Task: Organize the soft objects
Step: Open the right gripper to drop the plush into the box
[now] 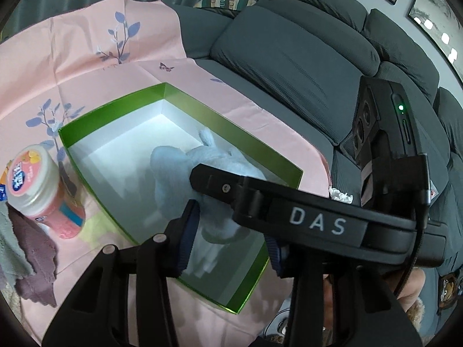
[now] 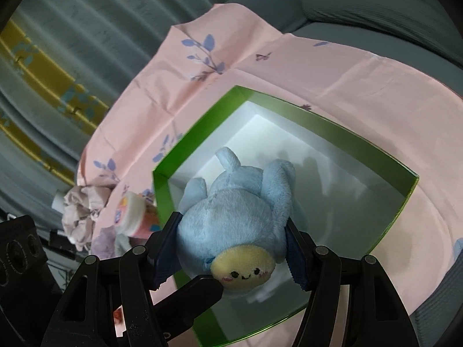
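Pinching the blue plush toy (image 2: 231, 211) from both sides, the right gripper (image 2: 233, 248) angles downward over the open green box (image 2: 318, 121), its blue-padded fingers (image 2: 166, 248) pressed into the toy's soft body. The toy hangs head-first toward the camera, its pale yellow face with dot eyes and pink cheeks lowest in the frame, stubby limbs pointing away over the box's white interior.

From the left wrist camera, the left gripper (image 1: 231, 240) also tilts down over the box (image 1: 179, 95). Its jaws stand partly apart, with the plush toy (image 1: 179, 170) lying between and beyond the fingertips; whether its pads press on the fur cannot be told, since the right gripper's black arm, lettered "DAS", crosses in front.

Only the left view shows the grey sofa (image 1: 289, 57) with its ribbed cushions, a striped pillow (image 1: 225, 0), framed pictures on the wall, and a mauve towel (image 1: 34, 260) bunched at the left edge. The right view alone shows the toy's face, a crumpled pale cloth (image 2: 81, 205), and a pleated curtain with yellow bands. Both views show the white-lidded pink jar (image 1: 37, 179), standing upright on the cloth beside the box's left wall.

The box is a shallow rectangle, glossy green on the walls and matt white within. It rests on a thin pink cloth (image 1: 86, 57), creased in fold lines and printed with blue-leaved sprigs and small butterflies. The toy's pile is short and fuzzy.
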Demonstrator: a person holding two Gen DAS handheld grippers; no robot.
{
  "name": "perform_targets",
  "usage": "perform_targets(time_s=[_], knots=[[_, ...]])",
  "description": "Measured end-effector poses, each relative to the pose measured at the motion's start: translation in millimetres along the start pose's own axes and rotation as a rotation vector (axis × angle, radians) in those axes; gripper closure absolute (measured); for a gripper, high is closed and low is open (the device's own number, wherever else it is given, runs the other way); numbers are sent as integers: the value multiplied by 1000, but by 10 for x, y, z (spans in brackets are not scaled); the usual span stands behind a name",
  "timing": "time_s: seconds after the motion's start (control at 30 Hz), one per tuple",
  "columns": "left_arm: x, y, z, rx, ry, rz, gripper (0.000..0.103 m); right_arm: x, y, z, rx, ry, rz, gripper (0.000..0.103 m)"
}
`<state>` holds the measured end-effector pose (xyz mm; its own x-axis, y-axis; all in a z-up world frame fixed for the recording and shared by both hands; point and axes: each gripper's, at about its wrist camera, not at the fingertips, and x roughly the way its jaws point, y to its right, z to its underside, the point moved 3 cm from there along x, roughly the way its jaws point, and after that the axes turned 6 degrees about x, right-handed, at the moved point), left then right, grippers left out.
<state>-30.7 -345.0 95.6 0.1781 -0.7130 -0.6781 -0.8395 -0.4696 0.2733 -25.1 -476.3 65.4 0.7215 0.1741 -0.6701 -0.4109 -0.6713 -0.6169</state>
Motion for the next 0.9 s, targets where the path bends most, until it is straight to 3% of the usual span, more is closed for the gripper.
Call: perform_targets(time_s=[0.17,0.23,0.3,0.5,0.6,0.73,0.9], knots=[[-38,51,4,38,6,-27,57,-24,9,7,-2,16,26,33],[-110,51,12,43,18,-49,41,-96,-28,11,-15,40,18,26],[-213,48,16,40,34,-60,34,-198,-93,18,-38,75,31,17],[-615,-51,107,-24,70,-104,18,-462,-381,119,-111,123,32,14],[-788,-105,177,-49,72,-145,16,-564,-540,194,-140,144,22,5],[-1110,-211,330,-94,87,-223,13,-634,-814,326,-193,154,1,2],[-1478,-412,493,-170,101,-316,6,-587,-1195,542,-284,105,-22,0]])
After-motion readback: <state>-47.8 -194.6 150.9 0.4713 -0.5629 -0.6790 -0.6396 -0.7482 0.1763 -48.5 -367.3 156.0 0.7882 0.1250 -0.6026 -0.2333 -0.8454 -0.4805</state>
